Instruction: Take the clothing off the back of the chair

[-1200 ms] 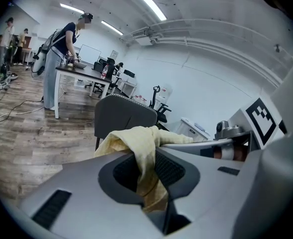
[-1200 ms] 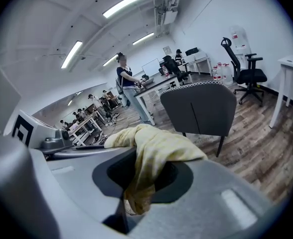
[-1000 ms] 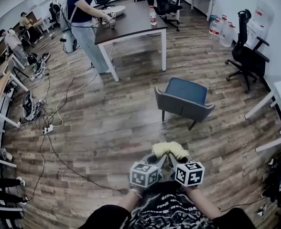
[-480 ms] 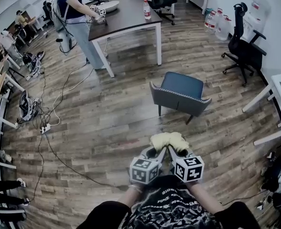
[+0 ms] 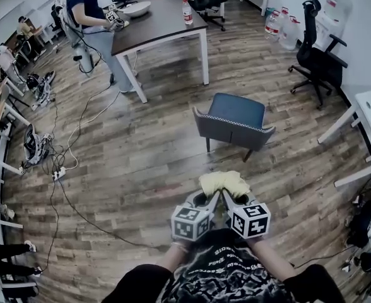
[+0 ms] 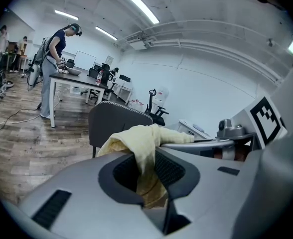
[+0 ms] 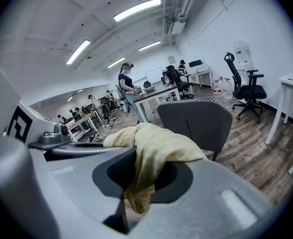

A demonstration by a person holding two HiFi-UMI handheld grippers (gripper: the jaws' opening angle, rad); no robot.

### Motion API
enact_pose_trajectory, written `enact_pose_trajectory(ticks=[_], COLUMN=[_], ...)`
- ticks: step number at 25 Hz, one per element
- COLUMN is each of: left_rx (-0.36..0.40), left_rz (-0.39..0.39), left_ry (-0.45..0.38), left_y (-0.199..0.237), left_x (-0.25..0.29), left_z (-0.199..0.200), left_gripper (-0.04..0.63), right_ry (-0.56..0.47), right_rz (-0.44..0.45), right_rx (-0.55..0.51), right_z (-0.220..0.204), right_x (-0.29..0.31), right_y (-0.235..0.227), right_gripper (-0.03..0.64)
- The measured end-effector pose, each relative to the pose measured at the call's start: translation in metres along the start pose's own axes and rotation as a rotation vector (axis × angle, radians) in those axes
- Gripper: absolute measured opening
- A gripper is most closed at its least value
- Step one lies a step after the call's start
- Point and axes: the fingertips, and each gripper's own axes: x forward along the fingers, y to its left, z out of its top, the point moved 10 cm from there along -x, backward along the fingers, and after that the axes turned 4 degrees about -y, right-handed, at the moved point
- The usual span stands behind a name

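**Well clear of the chair: yellow garment pinched in both grippers**

Plainly, the left gripper (image 6: 145,158) has its jaws nipped tight on a fold of the pale yellow clothing (image 5: 224,183), with the cloth drawn down into the notch between them. The right gripper (image 7: 145,176) is clamped the same way on another fold, and fabric spills over its upper edge. The two tools sit side by side close to the person's body, with their tips converging. This bunches the garment into one lump at their tips rather than letting it trail. Two holds probably keep so limp a thing from slipping or dragging on the wooden floor (image 5: 141,169).

Beyond the garment stands the grey chair (image 5: 235,120), apart from the cloth, with nothing draped on its back. The removal itself therefore looks done, and what is left is likely carrying the garment off or setting it down somewhere. Farther away, a person (image 5: 88,14) works at a long table (image 5: 163,24), and a black office chair (image 5: 318,49) stands by the wall.
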Motion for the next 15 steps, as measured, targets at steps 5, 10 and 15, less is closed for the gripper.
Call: enact_pose_trajectory(ticks=[5, 10, 15], left_rx=[0.014, 0.017, 0.019], left_rz=[-0.016, -0.029, -0.033], left_ry=[0.003, 0.005, 0.011], left_y=[-0.0018, -0.0039, -0.0042], left_x=[0.0040, 0.0064, 0.0073], left_z=[0.0025, 0.0023, 0.0031], left_gripper=[0.075, 0.075, 0.075], right_ry=[-0.012, -0.018, -0.022], right_rz=[-0.017, -0.025, -0.026], right_rx=[0.002, 0.008, 0.014], right_z=[0.0011, 0.0004, 0.0000], right_x=[-0.0026, -0.0060, -0.0070], right_y=[-0.0024, -0.0044, -0.0052], right_gripper=[0.063, 0.063, 0.063])
